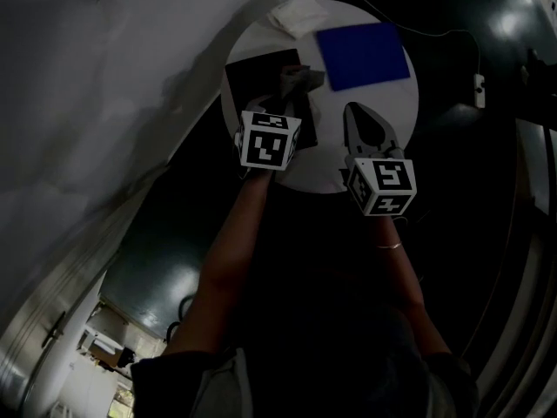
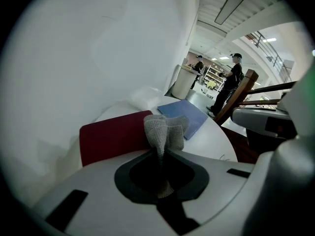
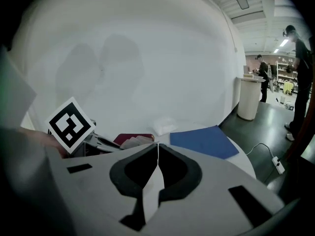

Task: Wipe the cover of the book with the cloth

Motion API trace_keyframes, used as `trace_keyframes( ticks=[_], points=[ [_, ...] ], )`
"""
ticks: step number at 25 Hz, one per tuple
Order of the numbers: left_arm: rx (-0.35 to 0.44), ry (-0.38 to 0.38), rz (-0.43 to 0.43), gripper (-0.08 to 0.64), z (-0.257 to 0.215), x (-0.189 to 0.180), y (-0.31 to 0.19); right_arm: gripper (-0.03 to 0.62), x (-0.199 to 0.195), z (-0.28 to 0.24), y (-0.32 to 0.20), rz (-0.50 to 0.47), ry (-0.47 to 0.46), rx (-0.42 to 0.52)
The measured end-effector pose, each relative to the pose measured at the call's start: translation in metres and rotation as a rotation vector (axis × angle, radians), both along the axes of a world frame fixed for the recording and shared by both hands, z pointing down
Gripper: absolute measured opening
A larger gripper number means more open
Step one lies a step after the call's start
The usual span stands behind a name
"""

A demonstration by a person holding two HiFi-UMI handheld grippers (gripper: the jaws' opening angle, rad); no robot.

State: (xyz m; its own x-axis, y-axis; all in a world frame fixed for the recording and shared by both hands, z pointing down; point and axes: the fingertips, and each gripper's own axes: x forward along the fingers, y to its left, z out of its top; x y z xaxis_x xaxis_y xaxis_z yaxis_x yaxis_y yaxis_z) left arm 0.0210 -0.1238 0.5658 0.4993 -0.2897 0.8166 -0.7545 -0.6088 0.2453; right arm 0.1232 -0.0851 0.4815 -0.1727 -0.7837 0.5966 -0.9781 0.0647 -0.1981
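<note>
A dark red book point(image 2: 108, 136) lies on the round white table point(image 1: 383, 138); in the head view this book point(image 1: 261, 81) looks almost black. My left gripper point(image 2: 160, 154) is shut on a grey knitted cloth point(image 2: 165, 129), which sticks up bunched from the jaws. In the head view the cloth point(image 1: 302, 78) is over the book's right edge, ahead of the left gripper point(image 1: 291, 90). My right gripper point(image 1: 355, 111) is to the right over bare table, shut with nothing in it. The right gripper view shows its own jaws point(image 3: 158, 146) closed, and the red book point(image 3: 133, 137) beyond them.
A blue book point(image 1: 361, 55) lies at the table's far right, also visible as the blue book point(image 3: 204, 141). A white folded bundle point(image 1: 298, 13) sits at the far edge. A white wall runs along the left. People point(image 2: 231, 82) stand far off; a cable with a plug strip point(image 3: 278, 166) lies on the floor.
</note>
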Motion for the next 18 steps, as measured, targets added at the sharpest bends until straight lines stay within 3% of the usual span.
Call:
trace_keyframes(
  ticks=[18],
  points=[
    [0.025, -0.051, -0.208, 0.035, 0.005, -0.101, -0.008, 0.029, -0.068, 0.004, -0.030, -0.189, 0.006, 0.003]
  ],
)
